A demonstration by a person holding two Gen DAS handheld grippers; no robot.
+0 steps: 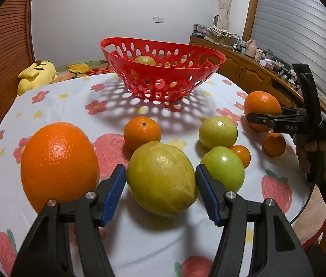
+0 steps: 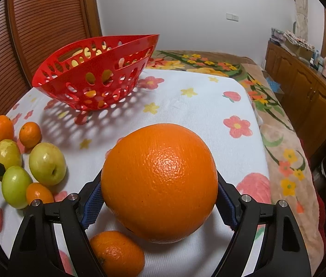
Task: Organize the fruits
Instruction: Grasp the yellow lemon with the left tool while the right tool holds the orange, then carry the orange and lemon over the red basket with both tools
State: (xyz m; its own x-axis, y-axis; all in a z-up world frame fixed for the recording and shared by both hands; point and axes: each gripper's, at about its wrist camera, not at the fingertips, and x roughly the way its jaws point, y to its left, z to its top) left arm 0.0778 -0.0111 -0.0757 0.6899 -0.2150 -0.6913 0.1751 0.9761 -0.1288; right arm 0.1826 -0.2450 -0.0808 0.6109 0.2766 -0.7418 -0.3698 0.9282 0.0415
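Your left gripper (image 1: 160, 182) brackets the yellow-green fruit (image 1: 161, 177), pads just touching; your right gripper (image 2: 160, 196) clamps the large orange (image 2: 159, 182); the red basket (image 2: 59, 83) lies upper left.

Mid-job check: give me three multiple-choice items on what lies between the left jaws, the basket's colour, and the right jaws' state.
1. Between the jaws of the left gripper lies: A a small orange; B a yellow-green fruit; C nothing.
2. The basket is: A red; B blue; C white.
3. The right gripper is: A open and empty; B closed on a large orange; C inside the basket.
Answers: B, that fruit sits squarely between the jaws; A, its perforated wall is red; B, both jaws press the orange's sides.
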